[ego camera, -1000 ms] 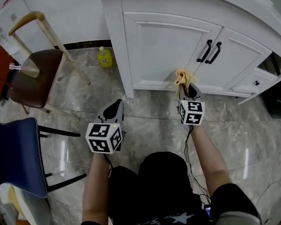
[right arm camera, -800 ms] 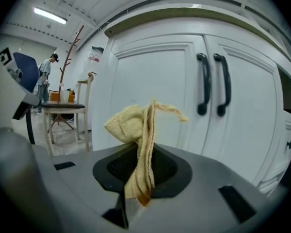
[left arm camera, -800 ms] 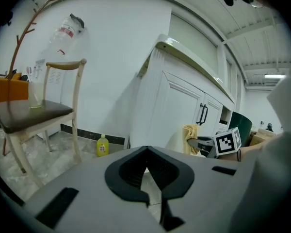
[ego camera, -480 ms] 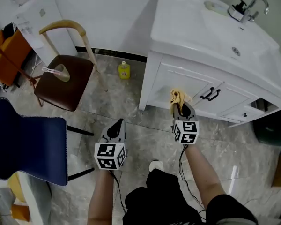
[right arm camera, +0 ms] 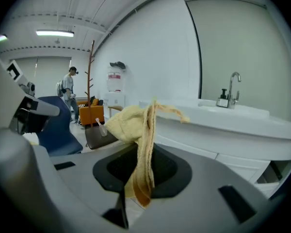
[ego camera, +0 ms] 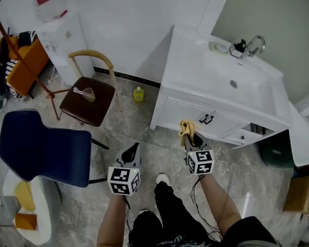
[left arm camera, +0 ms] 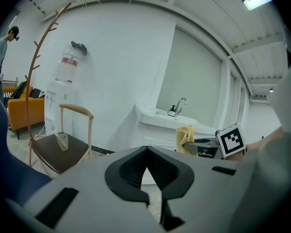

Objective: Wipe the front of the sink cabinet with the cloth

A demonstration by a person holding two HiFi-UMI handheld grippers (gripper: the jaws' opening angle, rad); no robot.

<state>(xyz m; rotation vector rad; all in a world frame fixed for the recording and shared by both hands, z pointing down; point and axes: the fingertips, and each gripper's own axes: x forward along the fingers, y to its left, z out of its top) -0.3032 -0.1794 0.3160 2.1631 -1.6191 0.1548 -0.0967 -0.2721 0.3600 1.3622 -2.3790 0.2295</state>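
Note:
The white sink cabinet point(ego camera: 216, 121) with black door handles stands ahead of me, its basin and tap on top. My right gripper point(ego camera: 191, 138) is shut on a yellow cloth point(ego camera: 186, 128), which sticks up from the jaws. In the right gripper view the cloth point(right arm camera: 138, 130) hangs over the gripper point(right arm camera: 146, 152), short of the cabinet point(right arm camera: 223, 152). My left gripper point(ego camera: 134, 148) is shut and holds nothing, lower left of the cabinet corner. The left gripper view shows its jaws closed point(left arm camera: 146, 152), with the cloth point(left arm camera: 185, 137) to the right.
A brown wooden chair point(ego camera: 87, 95) and a blue chair point(ego camera: 41, 147) stand to the left. A yellow bottle point(ego camera: 138, 93) sits on the floor by the wall. A dark bin point(ego camera: 274, 149) and a cardboard box point(ego camera: 298, 194) are right of the cabinet. A person point(right arm camera: 68, 89) stands far off.
The head view has risen and pulled back, so the whole sink top now shows. Both grippers sit farther from the cabinet front, the right one still holding the cloth.

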